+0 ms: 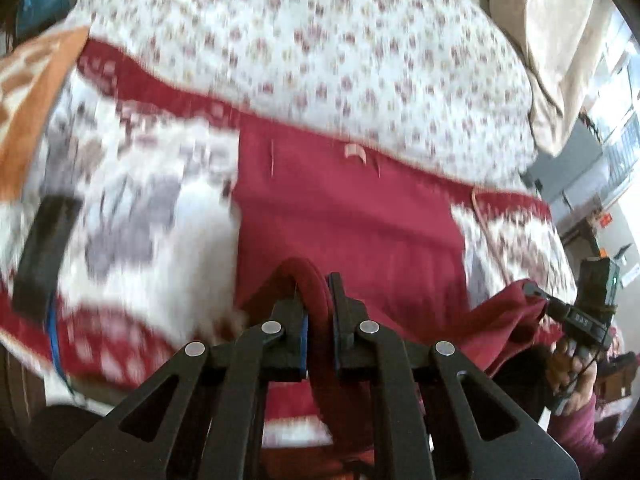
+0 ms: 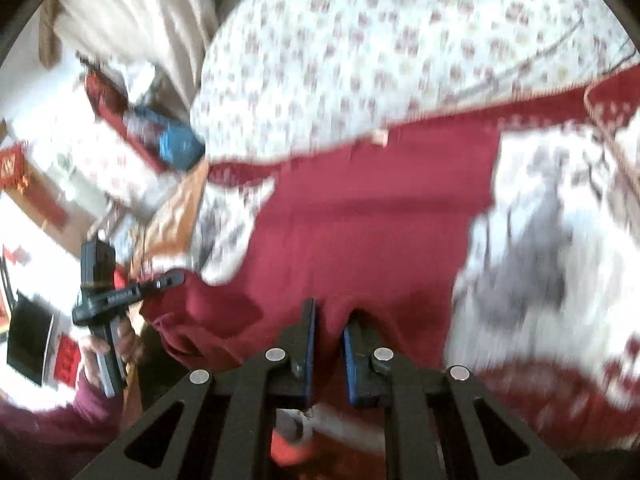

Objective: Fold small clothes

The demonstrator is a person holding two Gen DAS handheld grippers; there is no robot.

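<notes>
A small dark red garment (image 1: 348,216) lies spread on a patterned bed cover, with a small label at its far edge; it also shows in the right wrist view (image 2: 360,220). My left gripper (image 1: 318,300) is shut on the garment's near hem, which bulges up between the fingers. My right gripper (image 2: 330,320) is shut on the same near hem further along. Each gripper shows in the other's view, the right one (image 1: 536,294) and the left one (image 2: 176,278), both pinching the red cloth. The near edge is lifted off the bed.
The red, white and grey patterned blanket (image 1: 132,200) covers the bed, with a floral sheet (image 1: 320,40) beyond it. An orange cloth (image 1: 28,92) lies at the far left. A dark flat object (image 1: 44,252) lies on the blanket at the left. Room clutter lies beyond the bed edge (image 2: 60,160).
</notes>
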